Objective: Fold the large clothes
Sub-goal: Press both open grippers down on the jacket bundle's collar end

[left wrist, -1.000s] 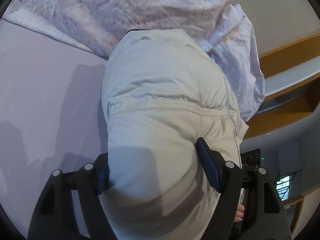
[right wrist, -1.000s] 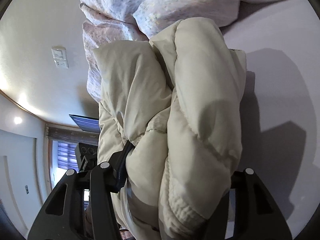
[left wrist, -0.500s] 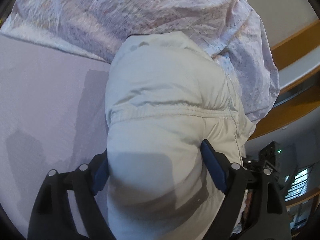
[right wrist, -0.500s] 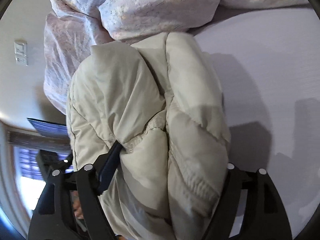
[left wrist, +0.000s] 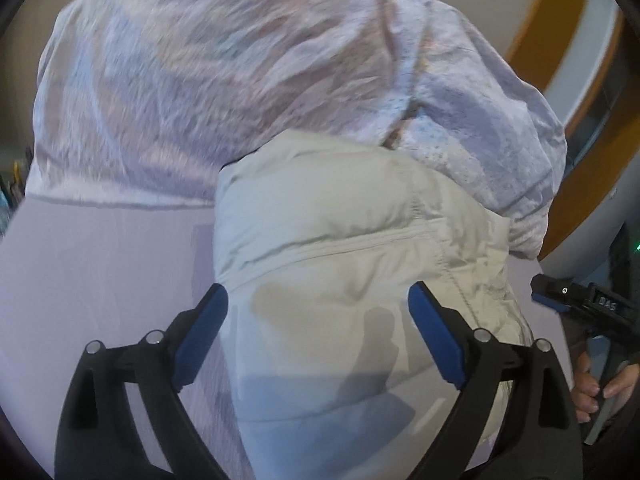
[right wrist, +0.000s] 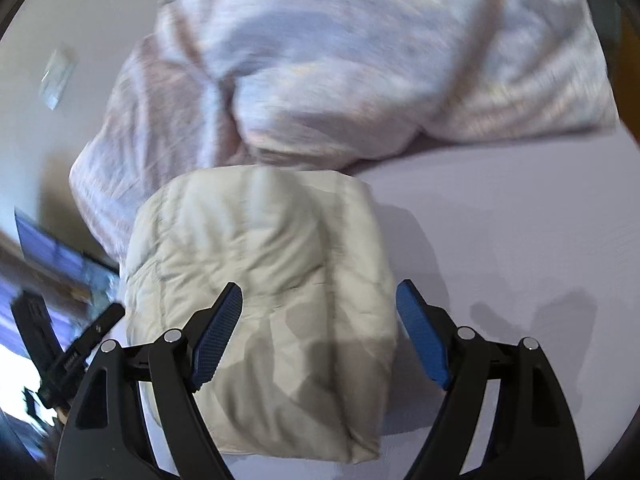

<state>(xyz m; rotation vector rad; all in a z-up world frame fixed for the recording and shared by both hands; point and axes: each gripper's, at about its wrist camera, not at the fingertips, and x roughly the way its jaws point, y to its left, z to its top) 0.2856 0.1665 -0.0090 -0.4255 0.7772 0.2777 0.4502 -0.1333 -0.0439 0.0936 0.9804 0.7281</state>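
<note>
A cream puffer jacket (left wrist: 344,264) lies folded into a thick bundle on the lilac bed sheet (left wrist: 100,280). It also shows in the right wrist view (right wrist: 272,264). My left gripper (left wrist: 318,316) is open, its blue pads (left wrist: 200,332) wide apart on either side of the bundle and just above it. My right gripper (right wrist: 320,316) is open too, hovering over the bundle's near end with its pads (right wrist: 420,336) clear of the fabric. The right gripper's side also shows at the right edge of the left wrist view (left wrist: 580,300).
A crumpled lilac-patterned duvet (left wrist: 240,92) is heaped behind the jacket, touching its far end; it also shows in the right wrist view (right wrist: 360,60). A wooden headboard edge (left wrist: 552,20) and wall lie beyond. Bare sheet (right wrist: 520,240) spreads to the jacket's right.
Both grippers have let go of the jacket and opened wide. The bundle now rests on the sheet, and both cameras have turned from sideways to level.
</note>
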